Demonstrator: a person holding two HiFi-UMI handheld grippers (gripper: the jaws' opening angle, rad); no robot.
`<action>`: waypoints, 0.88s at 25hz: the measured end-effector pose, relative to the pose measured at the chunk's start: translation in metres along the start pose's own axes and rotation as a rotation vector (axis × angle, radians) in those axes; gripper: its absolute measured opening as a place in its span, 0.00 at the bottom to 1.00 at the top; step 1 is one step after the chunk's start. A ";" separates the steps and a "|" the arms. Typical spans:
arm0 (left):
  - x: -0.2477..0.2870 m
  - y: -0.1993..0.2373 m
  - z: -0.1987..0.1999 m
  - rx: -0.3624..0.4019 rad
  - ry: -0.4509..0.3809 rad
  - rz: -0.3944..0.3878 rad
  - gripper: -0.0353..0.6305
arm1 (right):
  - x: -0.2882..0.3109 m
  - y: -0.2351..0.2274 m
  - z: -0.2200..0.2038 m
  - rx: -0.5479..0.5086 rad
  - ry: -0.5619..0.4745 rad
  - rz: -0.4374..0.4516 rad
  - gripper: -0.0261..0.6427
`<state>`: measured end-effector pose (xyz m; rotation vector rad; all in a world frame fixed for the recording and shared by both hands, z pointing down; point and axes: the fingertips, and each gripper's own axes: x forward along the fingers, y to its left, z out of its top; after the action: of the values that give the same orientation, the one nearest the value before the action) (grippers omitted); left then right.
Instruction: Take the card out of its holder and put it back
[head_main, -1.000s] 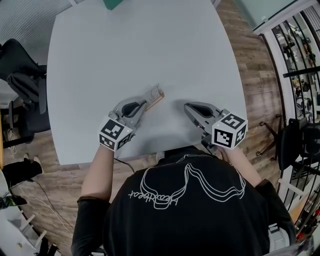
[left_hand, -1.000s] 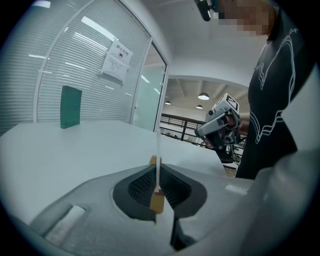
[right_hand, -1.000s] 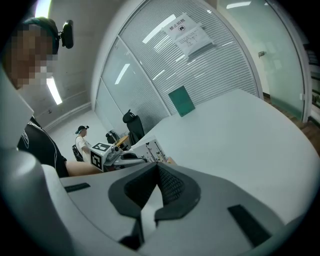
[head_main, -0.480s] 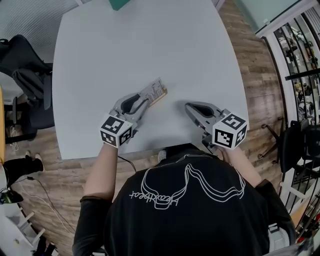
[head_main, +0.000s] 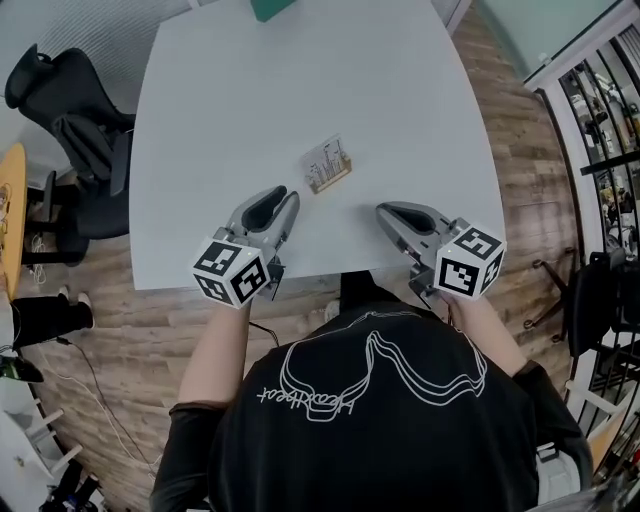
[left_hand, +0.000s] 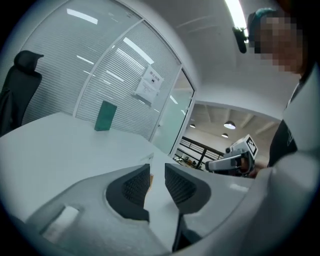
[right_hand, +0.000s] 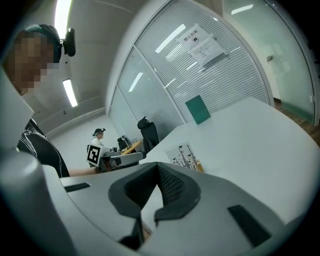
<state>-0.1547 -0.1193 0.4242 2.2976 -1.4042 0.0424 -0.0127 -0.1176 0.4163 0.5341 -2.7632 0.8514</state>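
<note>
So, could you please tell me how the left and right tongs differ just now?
The left tongs show a gap between the jaws, which are closing on nothing; the right tongs have their jaw tips together. In the head view the left tongs angle rightward toward the card, the right tongs leftward. Both are empty, sit by the table's near edge, and are clear of the card standing in its holder.

We log an office meeting room: white table (head_main: 300, 90), black swivel chair (head_main: 85, 135) far left, blind-lined glass partition (right_hand: 230, 75), notice (right_hand: 202, 46) posted on it.
</note>
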 end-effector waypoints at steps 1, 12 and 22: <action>-0.008 -0.008 0.002 -0.023 -0.002 -0.009 0.20 | -0.002 0.007 0.000 -0.005 -0.008 0.010 0.05; -0.084 -0.113 0.023 -0.077 -0.080 -0.200 0.10 | -0.027 0.089 0.000 -0.068 -0.112 0.095 0.05; -0.101 -0.176 0.007 0.037 -0.067 -0.194 0.07 | -0.062 0.134 -0.010 -0.099 -0.135 0.169 0.05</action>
<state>-0.0555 0.0306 0.3302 2.4758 -1.2151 -0.0699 -0.0087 0.0088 0.3393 0.3572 -2.9896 0.7319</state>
